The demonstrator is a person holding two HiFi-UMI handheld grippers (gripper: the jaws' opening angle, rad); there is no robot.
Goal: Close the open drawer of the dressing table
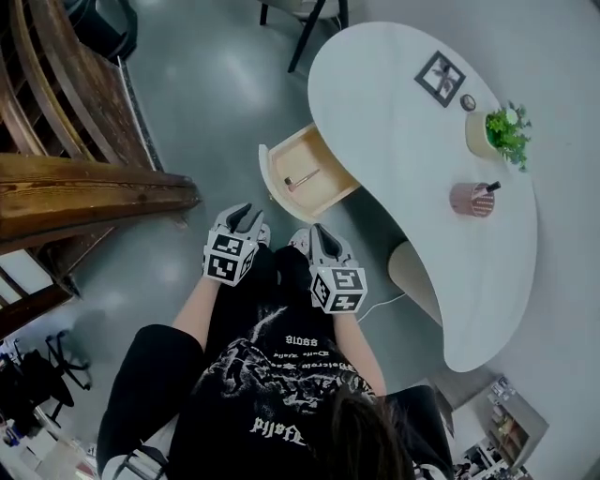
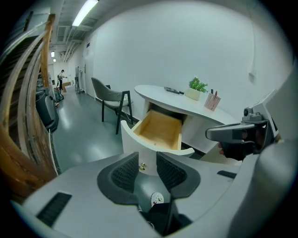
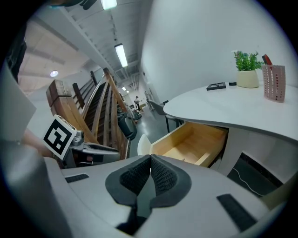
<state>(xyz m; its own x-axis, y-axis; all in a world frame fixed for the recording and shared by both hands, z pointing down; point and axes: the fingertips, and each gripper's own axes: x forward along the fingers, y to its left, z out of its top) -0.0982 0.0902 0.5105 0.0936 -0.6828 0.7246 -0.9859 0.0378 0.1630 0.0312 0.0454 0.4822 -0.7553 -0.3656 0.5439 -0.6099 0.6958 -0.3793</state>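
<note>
The white dressing table has one drawer pulled out toward me, its pale wood inside showing a small pinkish item. Both grippers hover side by side just short of the drawer's curved white front. My left gripper is open with nothing between its pads, and a small gold knob on the drawer front shows through the gap. My right gripper is shut and empty, with the drawer ahead and to its right.
A wooden staircase railing runs along the left. A dark chair stands at the table's far end. On the tabletop are a potted plant, a pink pen holder and a small picture frame.
</note>
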